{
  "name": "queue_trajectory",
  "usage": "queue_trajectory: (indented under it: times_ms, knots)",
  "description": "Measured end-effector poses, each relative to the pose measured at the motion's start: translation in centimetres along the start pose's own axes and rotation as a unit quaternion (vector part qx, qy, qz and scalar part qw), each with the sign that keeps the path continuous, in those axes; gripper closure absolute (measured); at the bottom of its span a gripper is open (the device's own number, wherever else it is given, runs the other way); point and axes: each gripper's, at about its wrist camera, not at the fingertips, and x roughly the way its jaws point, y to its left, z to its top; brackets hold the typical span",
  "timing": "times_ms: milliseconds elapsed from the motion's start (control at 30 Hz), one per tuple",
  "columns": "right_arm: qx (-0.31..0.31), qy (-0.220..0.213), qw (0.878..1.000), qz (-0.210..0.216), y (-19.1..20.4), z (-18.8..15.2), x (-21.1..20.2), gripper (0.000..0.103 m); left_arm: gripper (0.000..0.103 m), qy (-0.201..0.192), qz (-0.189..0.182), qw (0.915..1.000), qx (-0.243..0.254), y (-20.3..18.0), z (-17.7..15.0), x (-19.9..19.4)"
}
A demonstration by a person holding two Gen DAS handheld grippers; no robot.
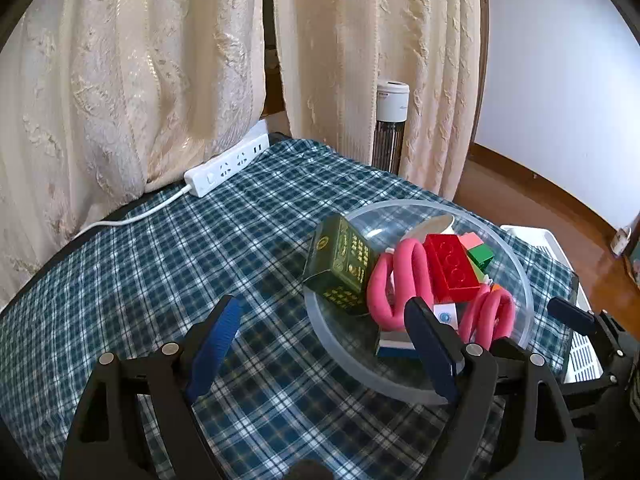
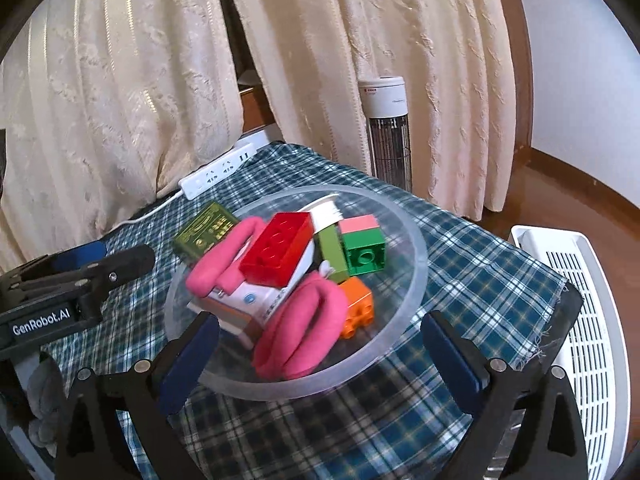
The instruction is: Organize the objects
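Note:
A clear plastic bowl [image 2: 416,248] stands on the checked tablecloth, heaped with things. In it lie a red brick [image 2: 276,254], a green brick [image 2: 364,254], an orange brick [image 2: 358,306], two pink loops [image 2: 304,328], a white carton [image 2: 256,300] and a dark green box [image 1: 344,268] leaning on the left rim. My right gripper [image 2: 319,319] is open just in front of the bowl, with nothing pressed between its fingers. My left gripper [image 1: 323,301] is open at the bowl's near left side [image 1: 524,280], its right finger over the rim.
A white power strip [image 1: 226,168] with its cable lies at the table's far left, against cream curtains. A white tower appliance [image 2: 386,128] stands behind the table. A white slotted basket [image 2: 576,320] sits past the table's right edge, over wooden floor.

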Motion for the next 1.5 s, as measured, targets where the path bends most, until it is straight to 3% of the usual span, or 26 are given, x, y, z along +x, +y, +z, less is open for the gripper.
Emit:
queue_trajectory:
  times_ms: [333,467,933,1500]
  knots:
    - [-0.036,0.0,0.999,-0.013,2.3,-0.6,-0.7,0.001,0.017,0.004,-0.011,0.9999,0.003,0.4,-0.5,-0.7]
    - [-0.028,0.003,0.999,-0.016,2.0,-0.7,-0.8,0.001,0.008,0.008,-0.017,0.9998,0.005,0.1,-0.6,-0.8]
    - [-0.057,0.0,0.997,-0.044,2.5,-1.4,-1.4,0.001,0.008,0.017,-0.009,0.9998,0.011,-0.1,-0.8,-0.9]
    - [-0.057,0.005,0.998,-0.042,2.9,-1.4,-1.2,0.001,0.008,0.027,-0.014,0.9995,0.001,0.2,-0.7,-0.8]
